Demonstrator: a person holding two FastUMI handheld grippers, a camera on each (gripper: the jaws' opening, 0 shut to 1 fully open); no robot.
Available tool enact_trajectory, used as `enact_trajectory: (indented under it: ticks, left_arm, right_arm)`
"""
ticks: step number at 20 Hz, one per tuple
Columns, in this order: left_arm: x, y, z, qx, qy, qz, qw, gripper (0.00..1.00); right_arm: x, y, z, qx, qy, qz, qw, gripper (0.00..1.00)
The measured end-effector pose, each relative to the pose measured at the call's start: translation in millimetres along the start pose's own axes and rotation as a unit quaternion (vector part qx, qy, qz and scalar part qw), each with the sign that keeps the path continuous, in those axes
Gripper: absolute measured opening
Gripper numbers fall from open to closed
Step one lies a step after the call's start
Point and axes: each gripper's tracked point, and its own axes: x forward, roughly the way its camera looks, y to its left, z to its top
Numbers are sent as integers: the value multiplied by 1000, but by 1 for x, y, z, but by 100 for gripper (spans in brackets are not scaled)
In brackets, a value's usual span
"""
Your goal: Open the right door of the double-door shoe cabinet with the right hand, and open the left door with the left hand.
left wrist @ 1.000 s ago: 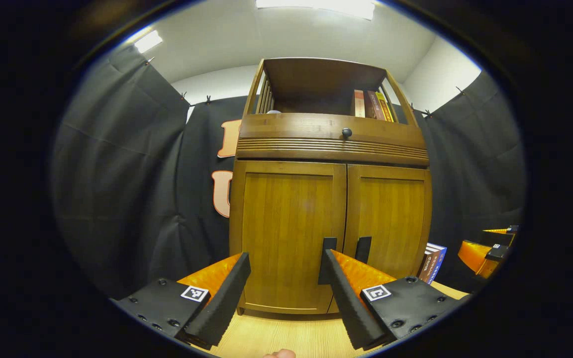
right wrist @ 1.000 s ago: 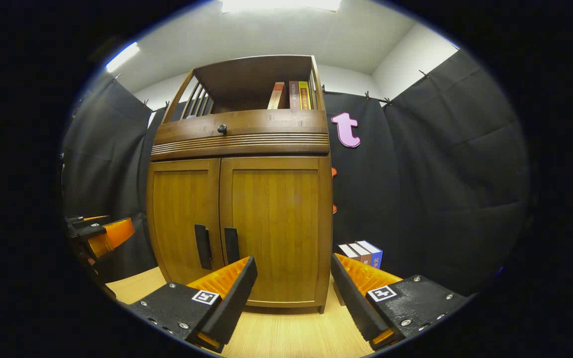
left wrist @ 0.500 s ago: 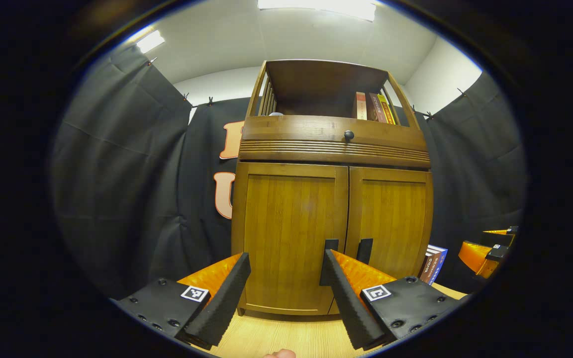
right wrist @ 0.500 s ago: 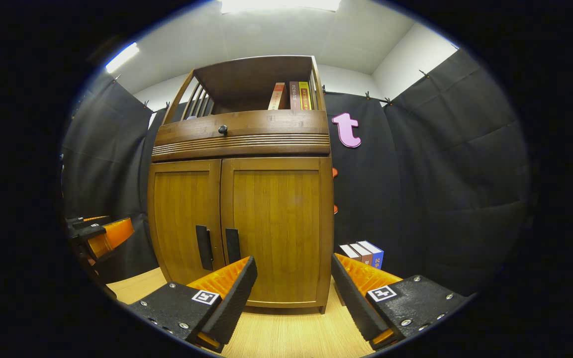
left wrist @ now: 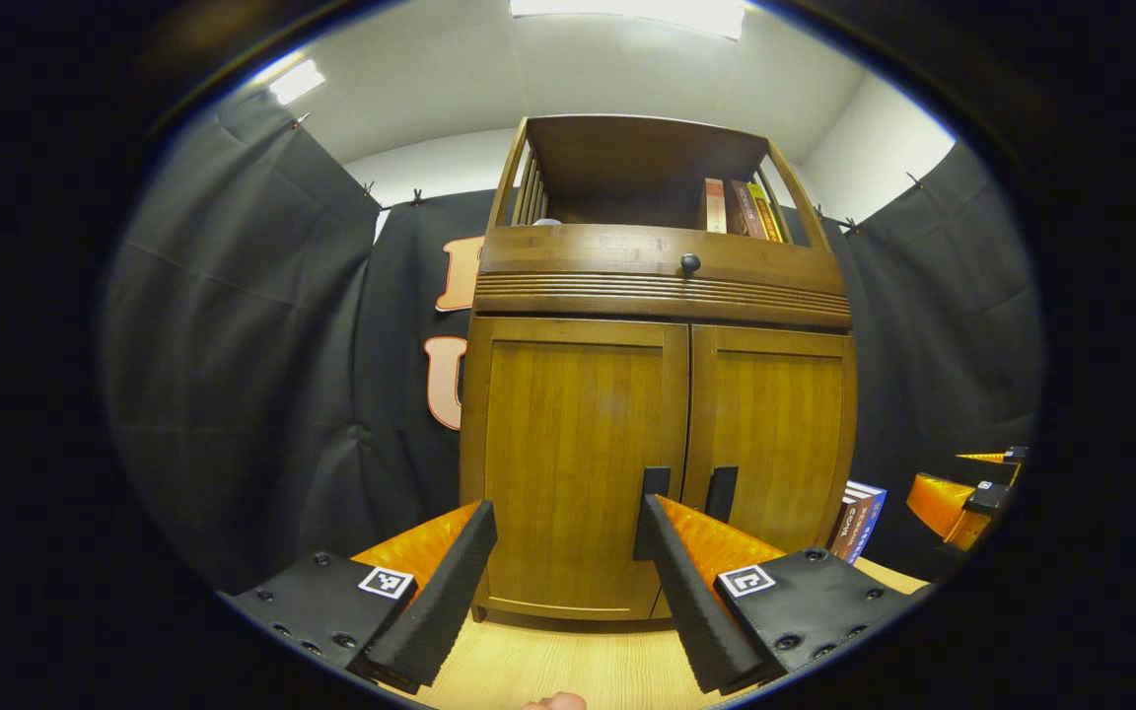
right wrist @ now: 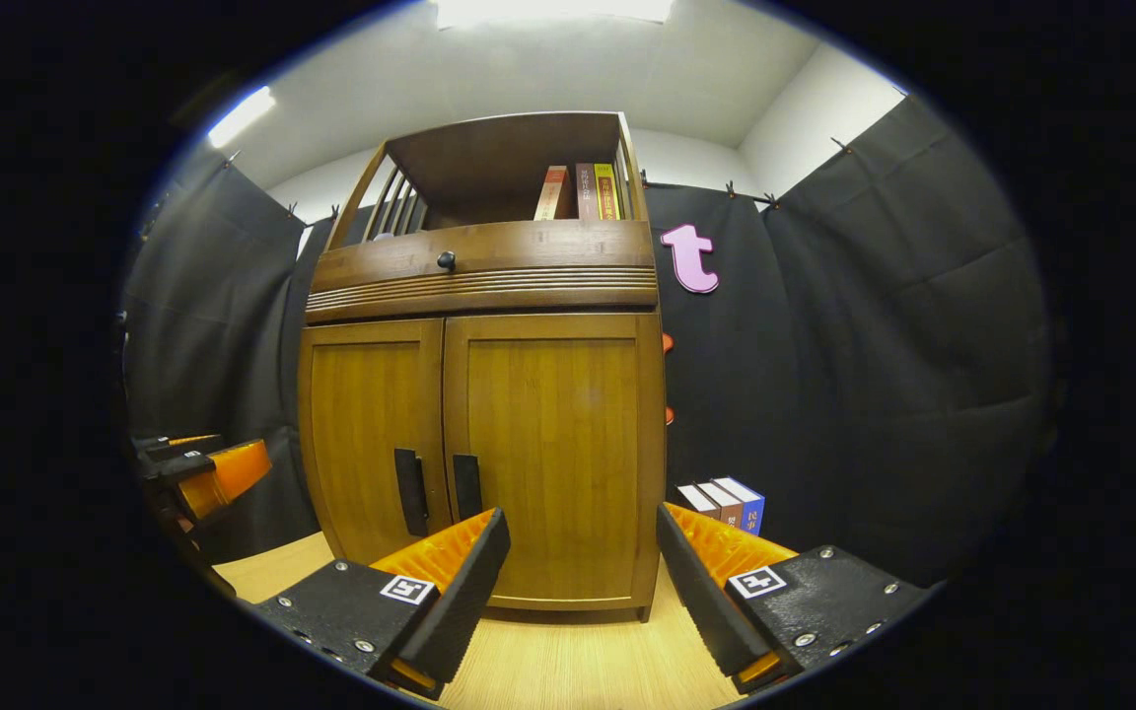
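Shoe cabinet: wooden, upright on pale wood floor, dead ahead of both grippers; taken as landmark for all entries below.
Right door: flush with frame, not yet opened; rigid framed panel, hinged presumably on outer edge.
Left door: likewise flush, not yet opened.
Right door handle: dark vertical bar, low on door, just beside centre seam of cabinet.
Left door handle: matching dark bar just across seam; lower part hidden behind own finger in left gripper view.
Right gripper: jaws spread wide, nothing between them; low, in front of cabinet's right door, short of contact.
Left gripper: jaws spread wide, nothing held; low, in front of cabinet's left door, short of contact.
Handling, judged: doors stiff and moderately heavy, no flex; smooth lacquered faces likely slippery, so panel itself a poor hold. Handles narrow, hard, fit for a pinch across the bar or a hook behind it.
Hold point, judged: mid-length of each bar; pull outward along an arc about the outer hinge, not straight back.
Risk, judged: the two bars close together at seam, so a finger could catch the wrong one; catch or magnet resistance at start of swing cannot be told.
Drawer knob: small, dark, on drawer front above the doors; not part of task.
Books on top shelf: upright, at cabinet's right end.
Books on floor: just right of cabinet base, possibly near right door's swing.
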Motion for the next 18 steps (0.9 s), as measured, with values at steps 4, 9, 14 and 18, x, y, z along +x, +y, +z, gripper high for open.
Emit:
enact_trajectory:
  ticks: [4, 9, 14, 18]
  left_arm:
    - [-2, 3, 2, 1, -3, 4, 1000, 95]
    - [-5, 5, 1, 3, 0, 3, 1000, 97]
    - [-15, 12, 5, 6, -3, 8, 1000, 94]
    - [-25, 18, 7, 3, -3, 15, 1000, 96]
  right_arm:
    - [1, 3, 4, -2, -5, 4, 1000, 100]
    - [31, 23, 35, 4, -39, 31, 999, 93]
    - [98, 60, 46, 1, -51, 60, 997, 93]
    - [151, 100, 15, -1, -26, 85, 996, 93]
